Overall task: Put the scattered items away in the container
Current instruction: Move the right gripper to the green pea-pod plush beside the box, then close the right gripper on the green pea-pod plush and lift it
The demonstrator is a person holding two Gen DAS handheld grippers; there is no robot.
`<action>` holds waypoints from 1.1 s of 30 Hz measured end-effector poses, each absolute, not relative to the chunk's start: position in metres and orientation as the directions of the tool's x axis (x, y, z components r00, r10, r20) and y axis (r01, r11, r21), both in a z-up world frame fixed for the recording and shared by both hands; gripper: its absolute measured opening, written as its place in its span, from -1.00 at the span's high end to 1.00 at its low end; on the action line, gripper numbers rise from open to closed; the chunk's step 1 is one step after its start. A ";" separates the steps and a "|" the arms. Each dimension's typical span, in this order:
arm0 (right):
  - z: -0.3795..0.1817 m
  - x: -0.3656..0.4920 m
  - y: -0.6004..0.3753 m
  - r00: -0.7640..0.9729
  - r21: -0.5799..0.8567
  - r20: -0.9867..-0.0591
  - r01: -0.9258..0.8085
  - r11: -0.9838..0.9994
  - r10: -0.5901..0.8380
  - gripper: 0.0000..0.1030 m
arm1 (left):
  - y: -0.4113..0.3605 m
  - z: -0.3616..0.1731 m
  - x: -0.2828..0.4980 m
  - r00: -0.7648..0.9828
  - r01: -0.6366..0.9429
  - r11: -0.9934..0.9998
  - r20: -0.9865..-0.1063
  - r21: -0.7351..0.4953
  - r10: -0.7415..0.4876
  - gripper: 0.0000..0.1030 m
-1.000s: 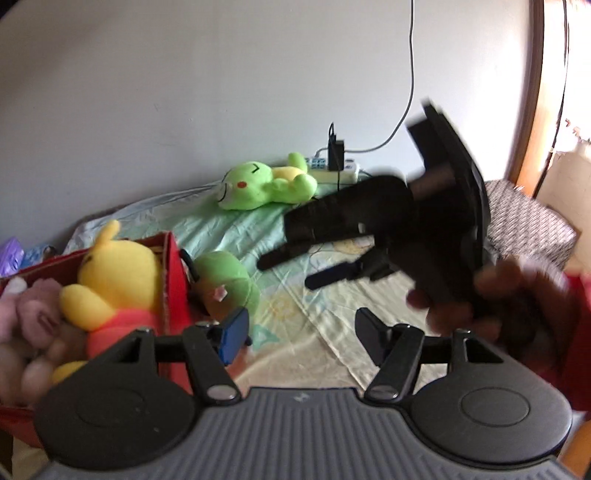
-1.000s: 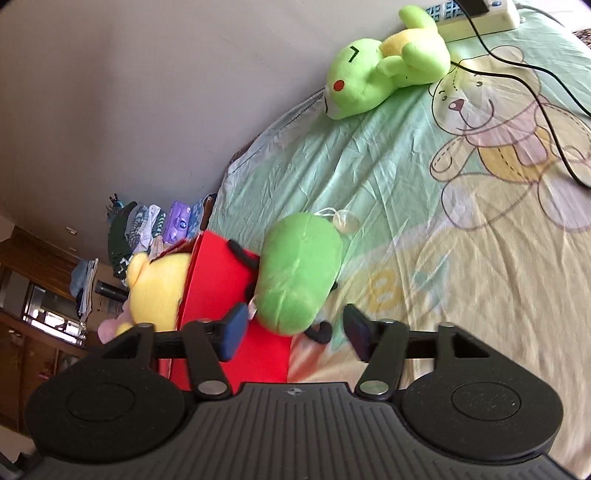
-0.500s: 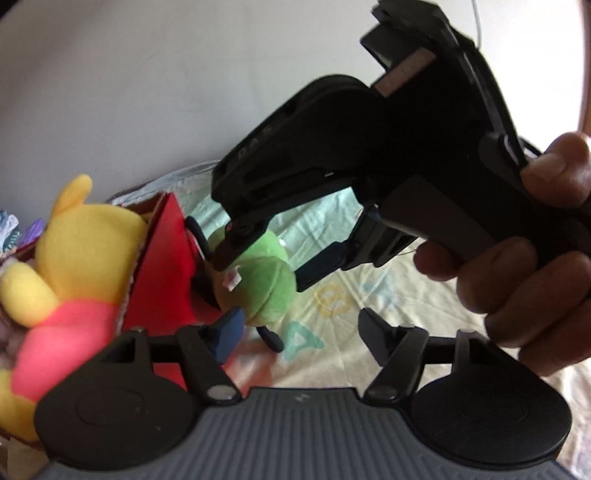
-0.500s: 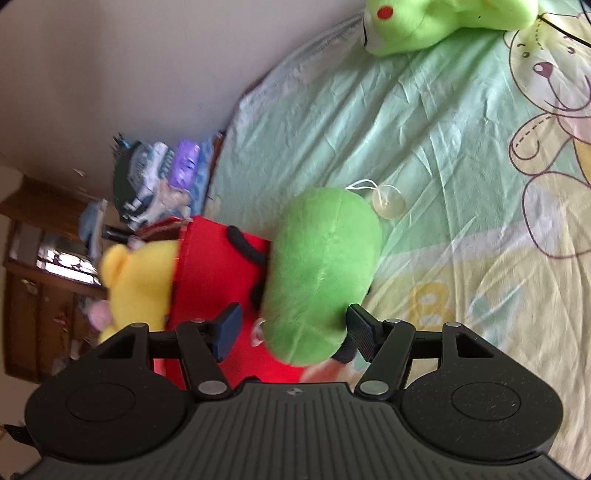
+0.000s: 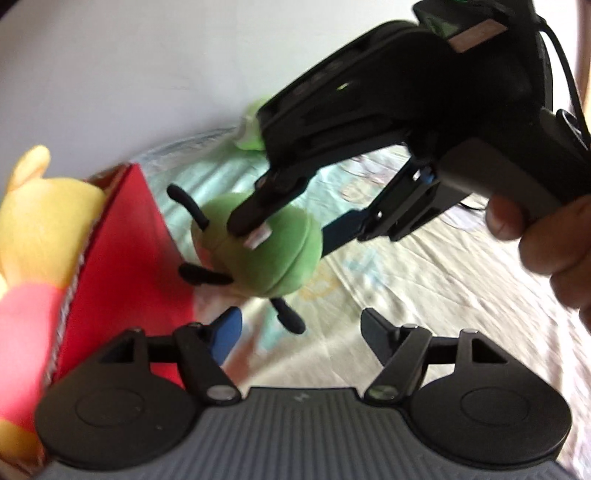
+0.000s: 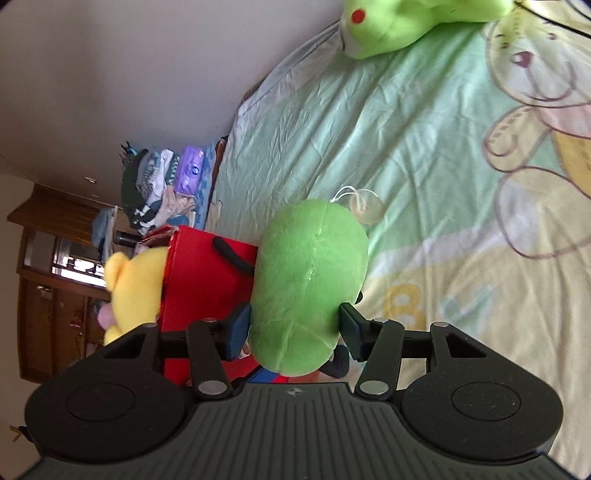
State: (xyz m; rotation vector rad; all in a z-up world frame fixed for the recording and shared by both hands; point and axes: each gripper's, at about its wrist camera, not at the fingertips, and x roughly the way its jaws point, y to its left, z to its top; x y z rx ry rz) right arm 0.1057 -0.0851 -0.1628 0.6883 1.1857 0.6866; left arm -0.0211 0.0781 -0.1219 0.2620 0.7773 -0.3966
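Observation:
A round green plush with thin black limbs [image 6: 308, 284] lies on the bed against the red box [image 6: 207, 280]. My right gripper [image 6: 293, 325] has a finger on each side of the plush and touches it; it also shows in the left wrist view [image 5: 280, 221], gripping the green plush [image 5: 266, 254]. My left gripper [image 5: 295, 332] is open and empty, low beside the red box [image 5: 125, 258]. A yellow bear plush [image 5: 40, 236] sits in the box. A second green plush [image 6: 402, 26] lies far up the bed.
The bed has a pale green and yellow cartoon sheet [image 6: 461, 166]. A clear suction cup on a string [image 6: 364, 206] lies by the round plush. Clothes and bags [image 6: 162, 184] are piled beyond the bed's edge near a wooden cabinet [image 6: 48, 295].
My right gripper moved down onto the round green plush and its fingers closed in against its sides. The left gripper moved closer to the box and stayed open.

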 end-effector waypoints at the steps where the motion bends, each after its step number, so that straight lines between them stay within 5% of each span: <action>1: -0.163 0.101 -0.088 0.232 0.780 -0.582 -0.110 0.615 0.779 -0.06 | 0.080 -0.122 -0.023 0.627 0.458 0.887 -0.731 0.066 -0.269 -0.43; 11: -0.171 0.016 -0.132 0.224 0.784 -0.605 0.000 0.621 0.764 -0.12 | 0.095 -0.110 -0.064 0.461 0.626 0.775 -0.763 -0.083 -0.454 -0.43; 19: -0.138 -0.014 -0.167 0.441 0.641 -0.697 0.029 0.767 0.566 -0.16 | 0.064 -0.122 -0.062 0.436 0.683 0.723 -0.737 -0.103 -0.517 -0.43; 21: -0.134 -0.015 -0.169 0.475 0.629 -0.692 0.028 0.777 0.544 -0.32 | 0.056 -0.127 -0.056 0.412 0.704 0.700 -0.733 -0.121 -0.541 -0.43; 27: -0.152 -0.014 -0.164 0.505 0.604 -0.711 0.082 0.793 0.490 -0.32 | 0.042 -0.142 -0.033 0.314 0.680 0.686 -0.743 -0.258 -0.591 -0.52; 33: -0.177 -0.008 -0.168 0.500 0.664 -0.688 0.143 0.734 0.525 -0.31 | 0.031 -0.147 -0.029 0.286 0.666 0.676 -0.728 -0.316 -0.623 -0.41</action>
